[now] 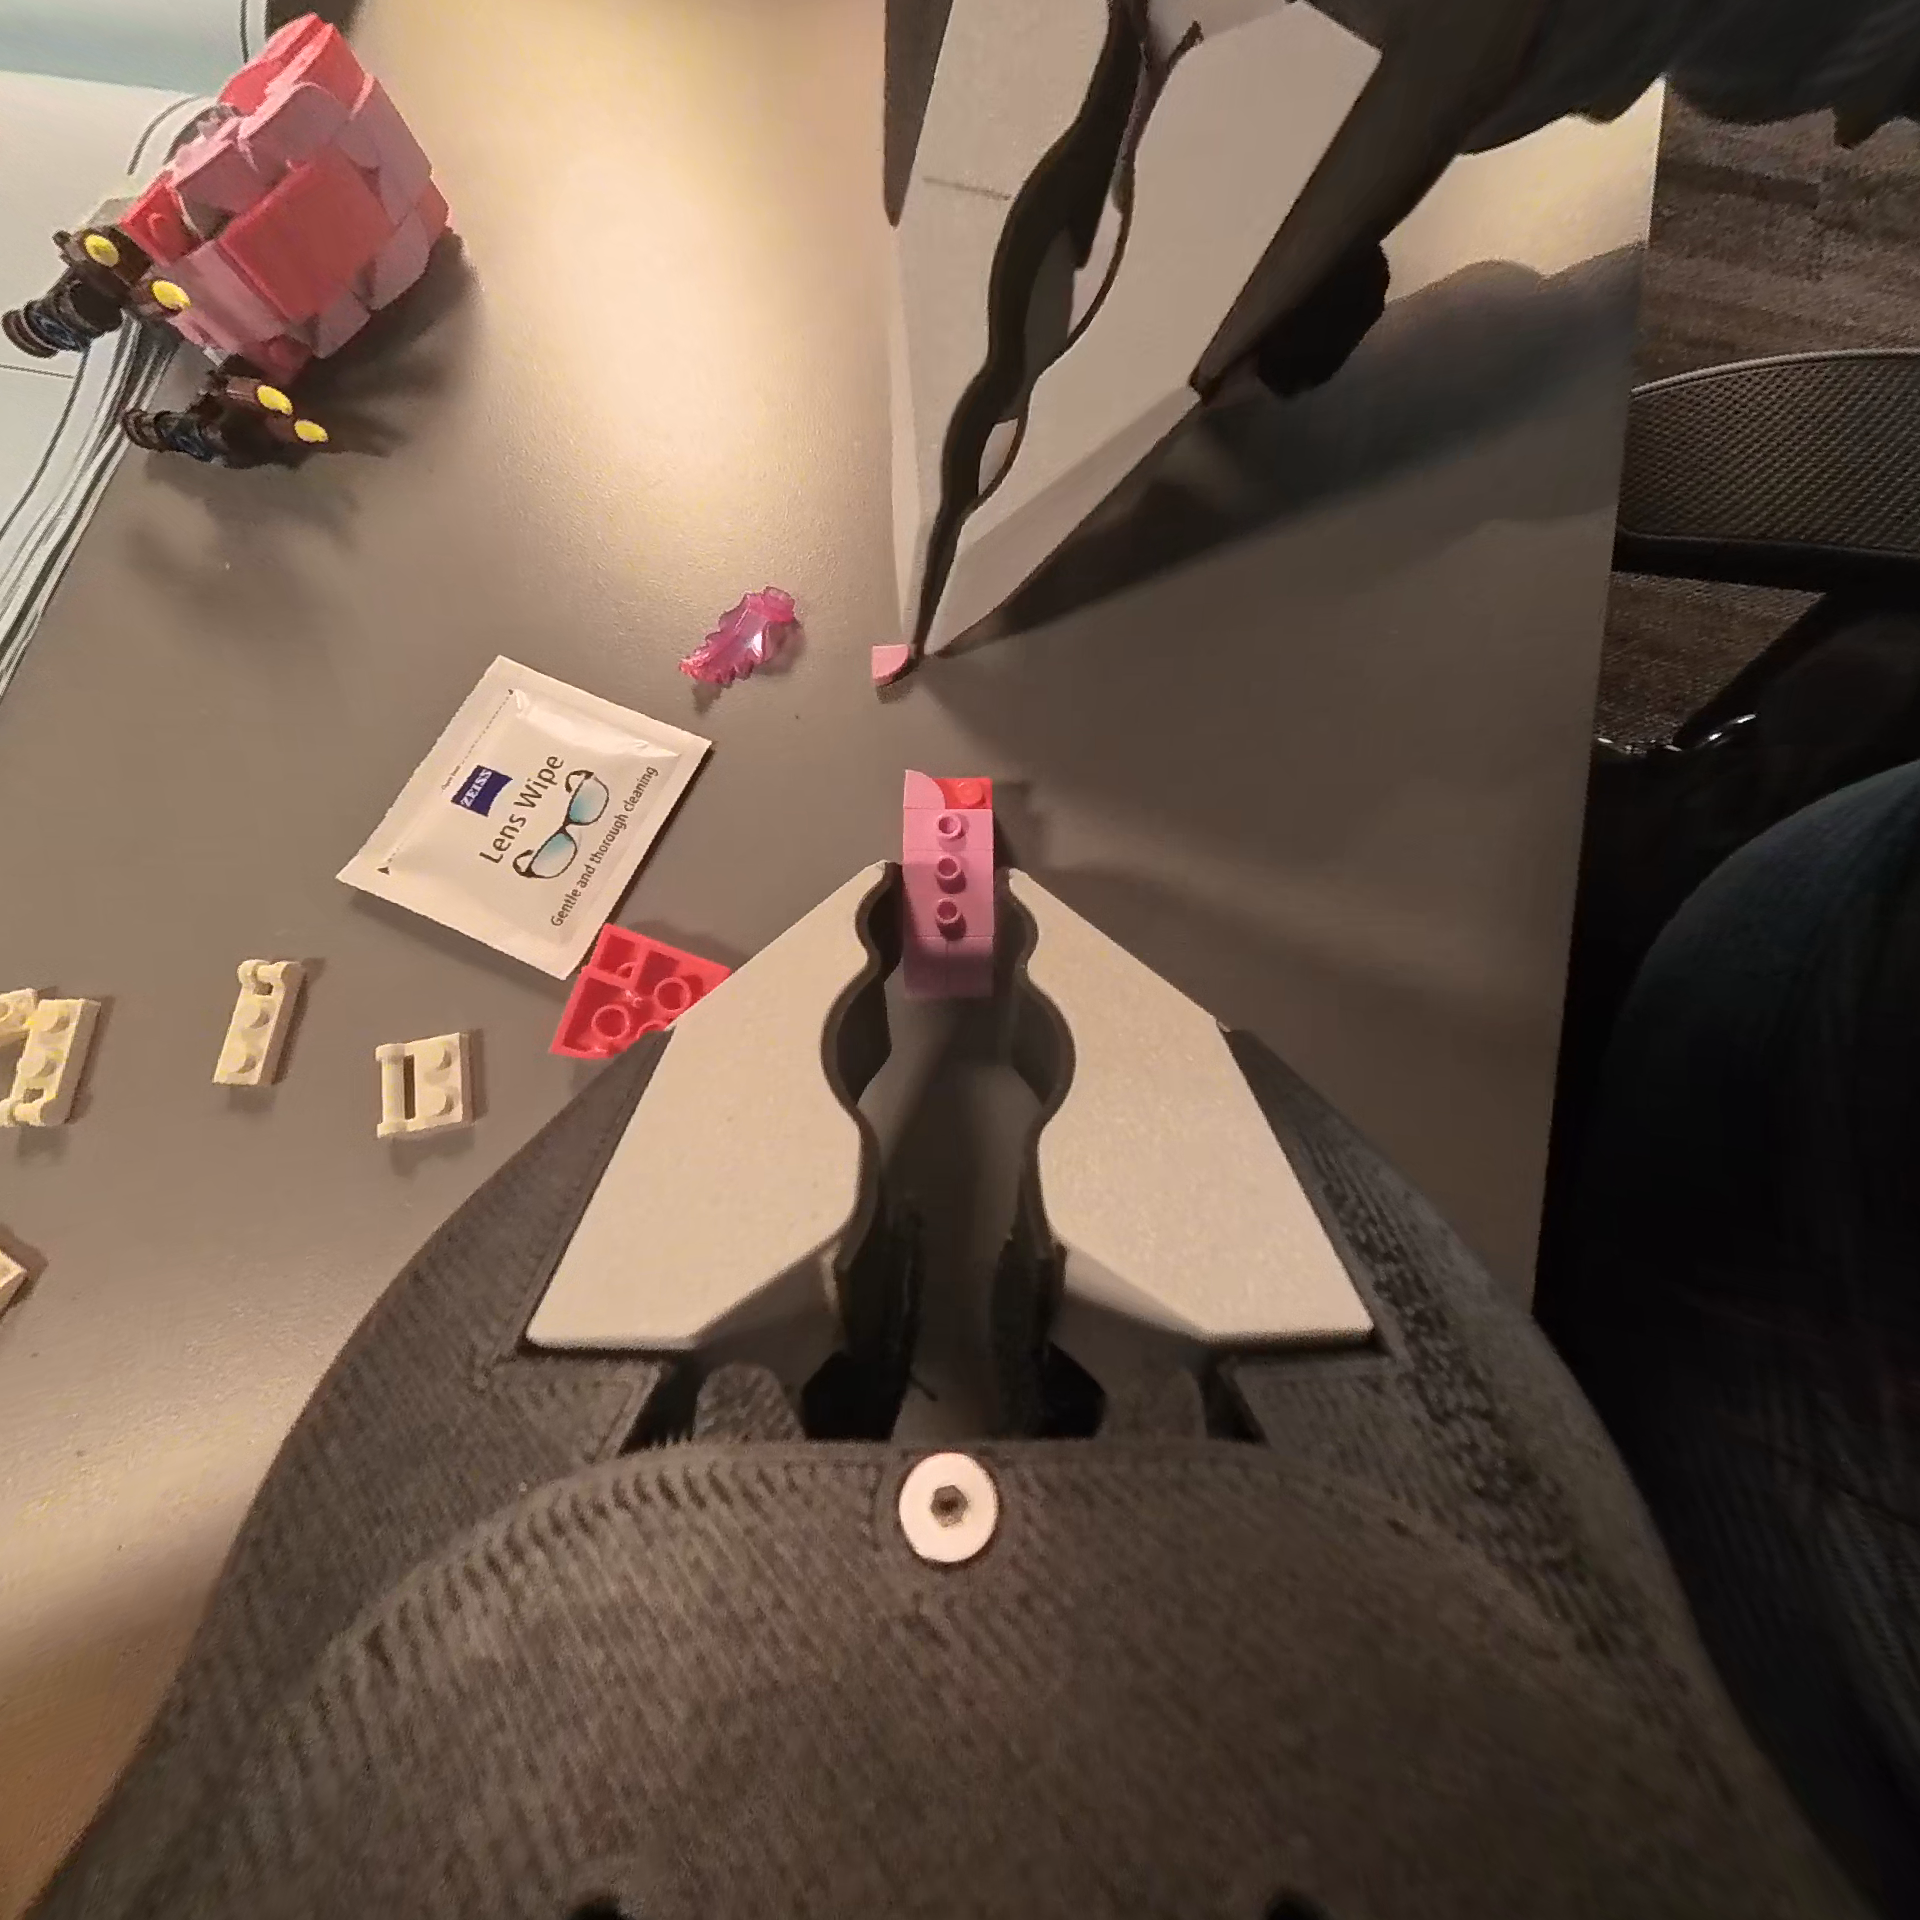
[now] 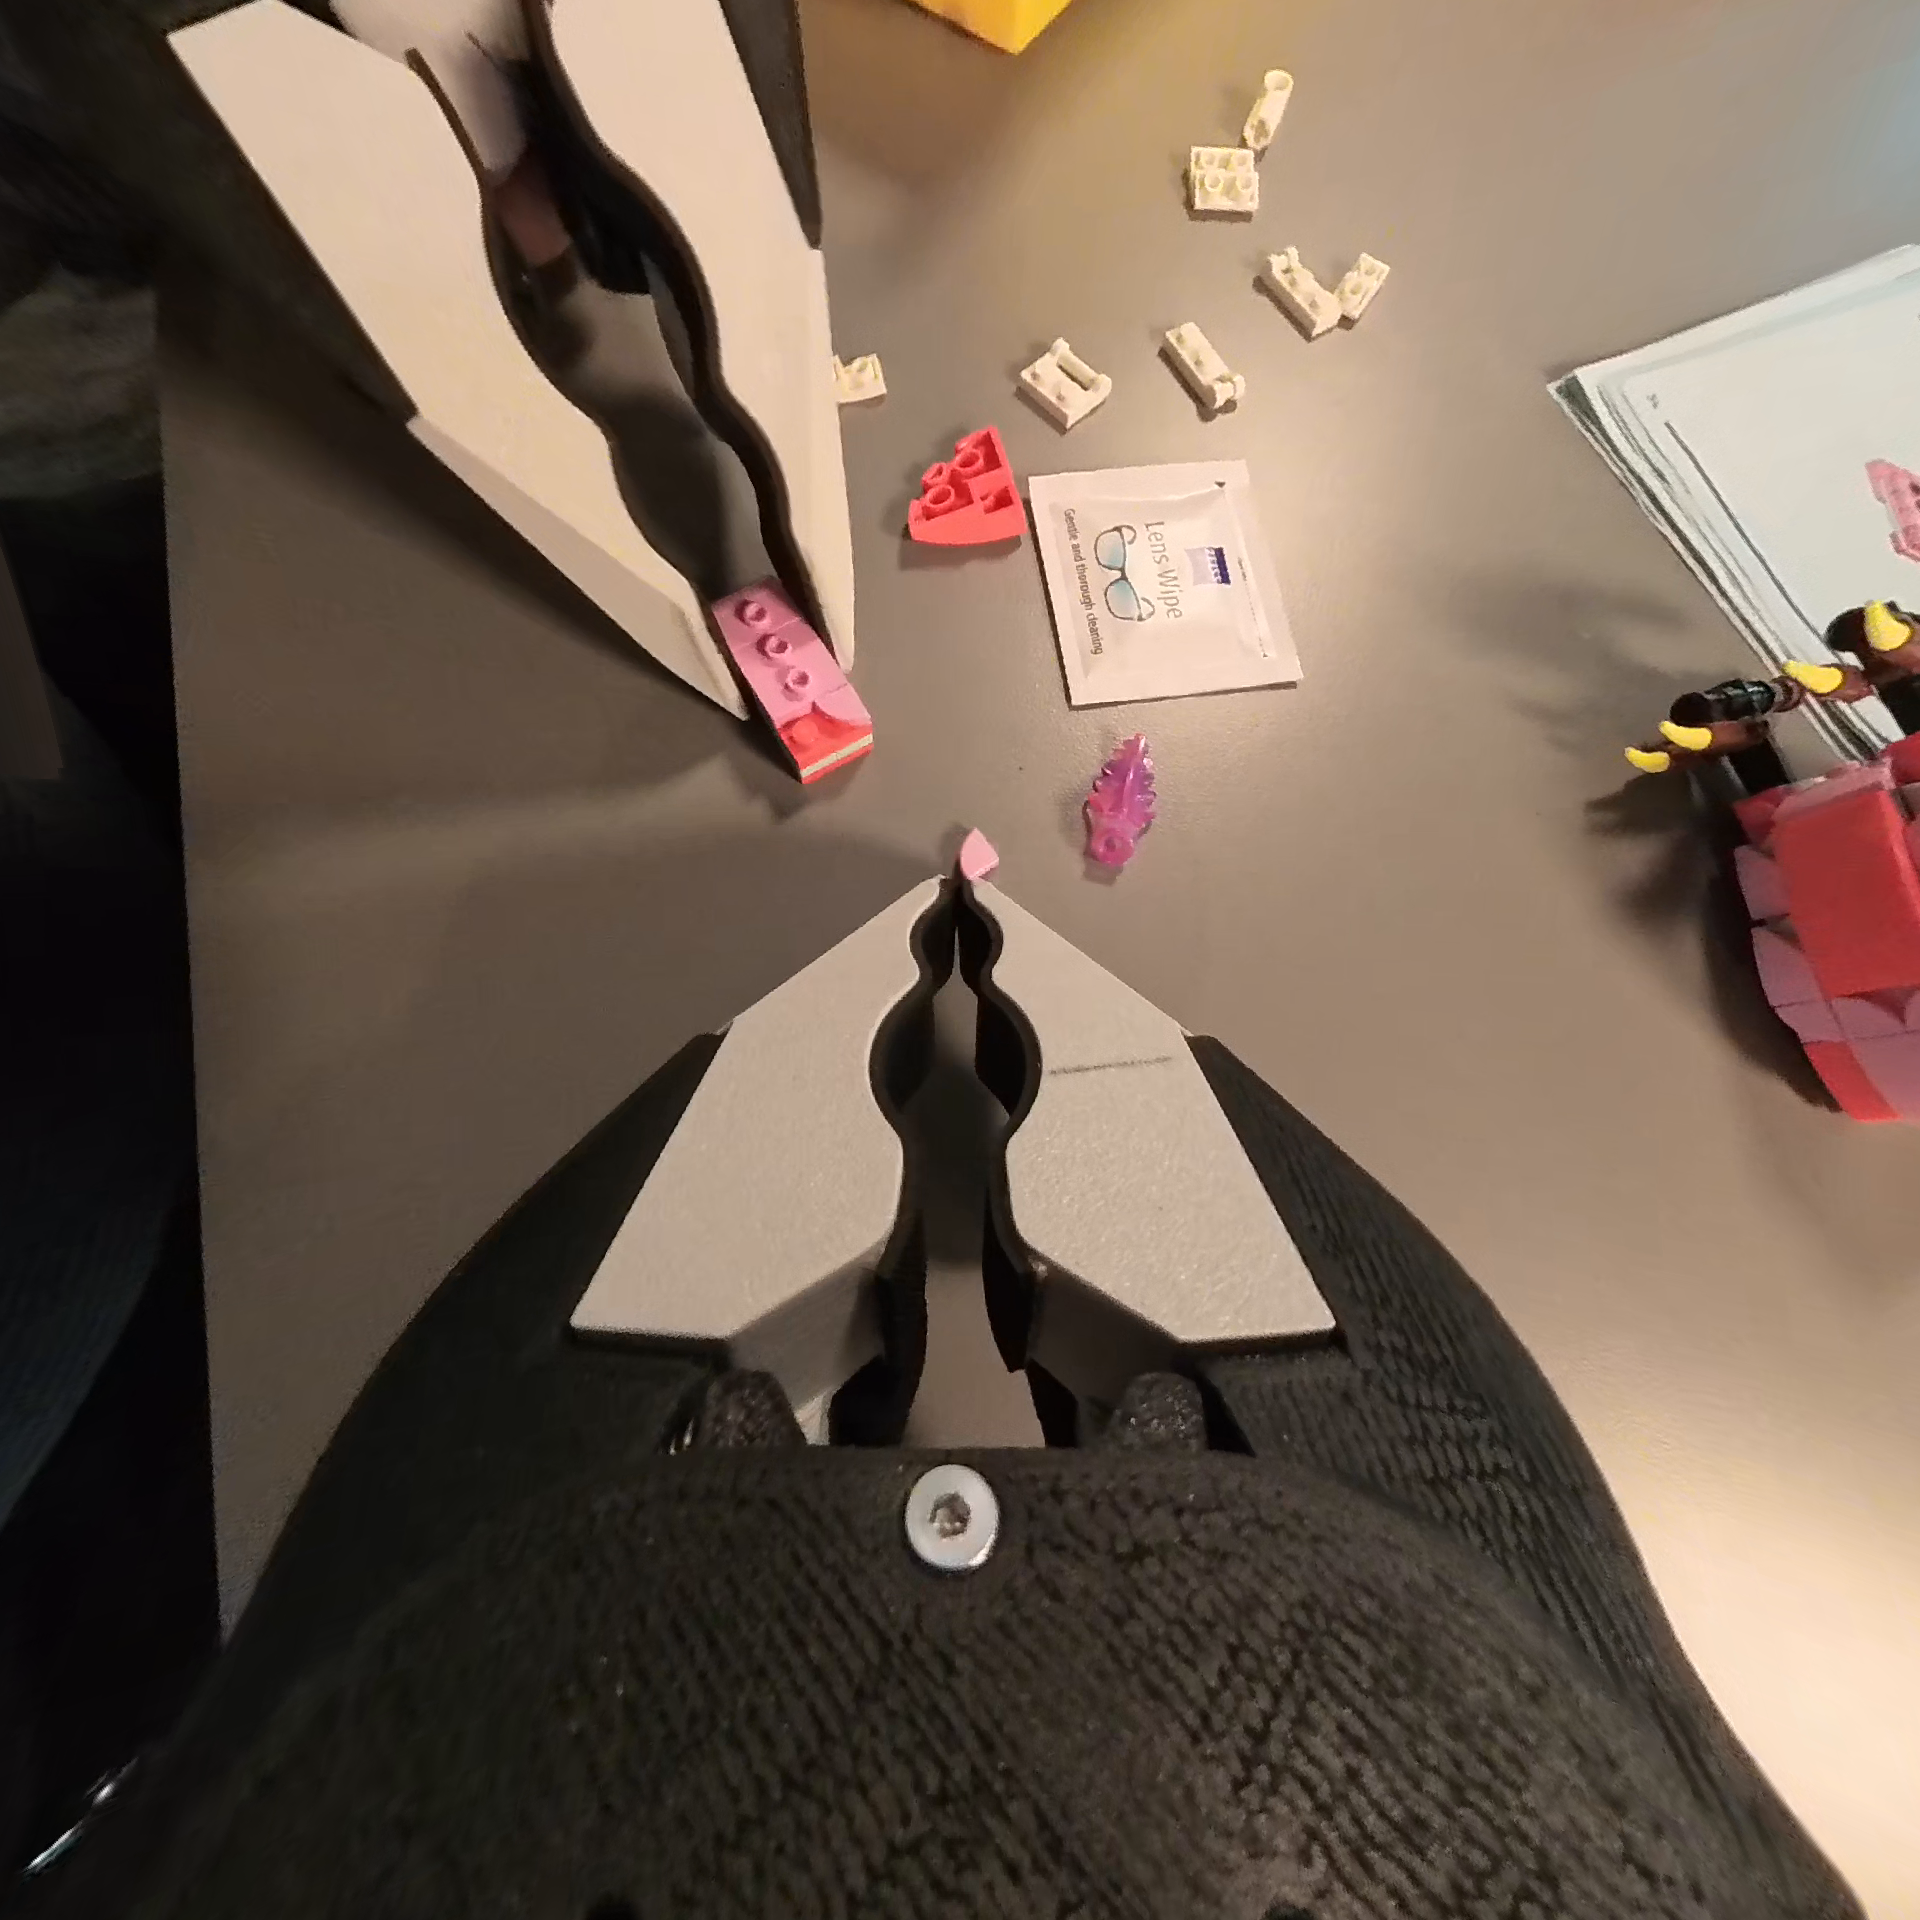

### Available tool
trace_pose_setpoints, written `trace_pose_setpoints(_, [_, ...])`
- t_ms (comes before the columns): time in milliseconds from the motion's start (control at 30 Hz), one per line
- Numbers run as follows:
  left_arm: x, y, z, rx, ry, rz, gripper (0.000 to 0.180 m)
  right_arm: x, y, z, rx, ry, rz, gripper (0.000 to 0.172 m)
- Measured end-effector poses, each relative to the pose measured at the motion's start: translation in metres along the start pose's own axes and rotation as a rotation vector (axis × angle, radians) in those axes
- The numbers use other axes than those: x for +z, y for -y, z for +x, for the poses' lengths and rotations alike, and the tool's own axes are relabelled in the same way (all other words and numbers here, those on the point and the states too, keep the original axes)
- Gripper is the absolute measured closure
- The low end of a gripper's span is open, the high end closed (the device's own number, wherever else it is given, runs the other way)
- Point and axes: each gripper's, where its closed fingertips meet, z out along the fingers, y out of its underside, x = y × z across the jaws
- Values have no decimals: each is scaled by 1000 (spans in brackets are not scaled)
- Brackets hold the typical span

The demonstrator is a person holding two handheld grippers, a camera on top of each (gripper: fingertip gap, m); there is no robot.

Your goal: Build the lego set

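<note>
My left gripper [image 1: 948, 871] is shut on a pink brick assembly [image 1: 948, 914] with a red end, holding it by its sides just above the grey table [image 1: 1299, 831]. It also shows in the right wrist view [image 2: 795, 681] with the same assembly [image 2: 779, 665]. My right gripper [image 2: 956, 883] is shut, its tips down at the table. A small pink quarter-round tile [image 2: 978, 856] lies just beyond its tips. In the left wrist view this tile [image 1: 891, 662] sits on the table beside the right gripper's tips [image 1: 923, 646].
A translucent pink feather piece [image 2: 1120, 810], a red wedge plate [image 2: 966, 504], a white wipe sachet [image 2: 1164, 582] and several white clip pieces [image 2: 1065, 384] lie beyond. The pink-red model with clawed legs [image 2: 1849, 966] and a booklet [image 2: 1745, 436] sit at the right. The table edge [image 1: 1621, 520] is close. Tip to tip, the grippers are about 5 cm apart. The white wipe sachet [image 2: 1164, 582] is about 7 cm from my left fingertips. My left wrist view [image 1: 534, 797] looks at it from another angle.
</note>
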Motion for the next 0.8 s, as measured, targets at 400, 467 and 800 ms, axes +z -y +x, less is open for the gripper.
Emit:
trace_pose_setpoints(400, [0, 0, 0, -2, -5, 3, 164, 0, 1, 0, 47, 36, 18, 167])
trace_pose_setpoints(467, [0, 0, 0, -2, -5, 3, 164, 0, 1, -1, 56, 46, 21, 167])
trace_pose_setpoints(800, [0, 0, 0, -2, -5, 5, 164, 0, 1, -2, 67, 40, 30, 167])
